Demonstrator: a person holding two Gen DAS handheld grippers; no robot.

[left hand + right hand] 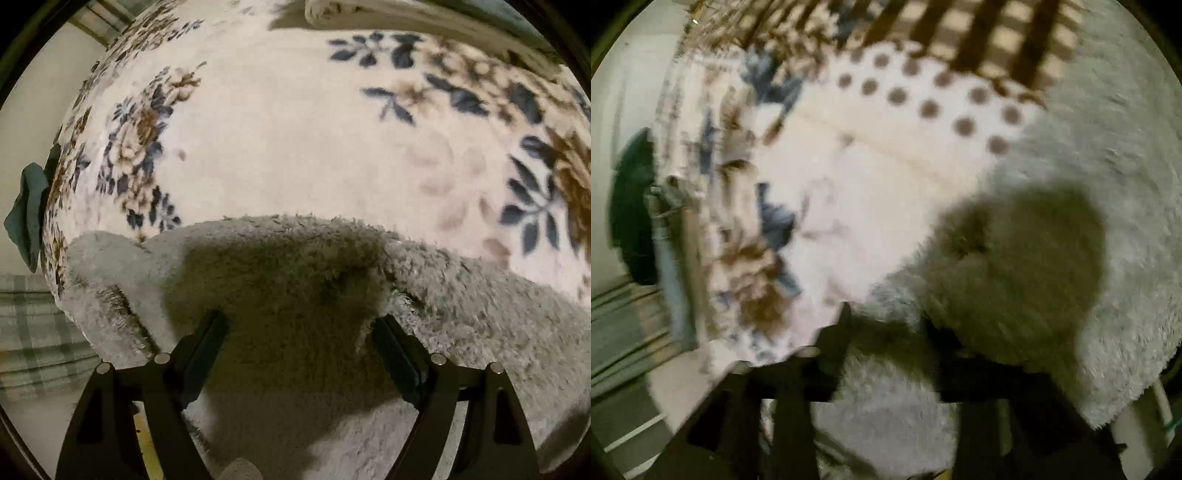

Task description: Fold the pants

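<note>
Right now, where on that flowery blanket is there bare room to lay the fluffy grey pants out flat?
The widest free patch is the plain cream middle of the floral blanket, bordered by flower prints left and right and by the fluffy grey pants below. The far top is crowded: a polka-dot cloth and a checked cloth lie there.

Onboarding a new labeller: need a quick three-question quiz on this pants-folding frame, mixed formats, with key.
1. True or false: the fluffy grey pants lie on a floral blanket.
2. In the left wrist view, the left gripper stands: A) jaws apart over the pants B) shut on the blanket C) out of view.
3. Fill in: past the pants in the right wrist view lies a white cloth with brown ____.

Key: 1 true; 2 A; 3 dots.
</note>
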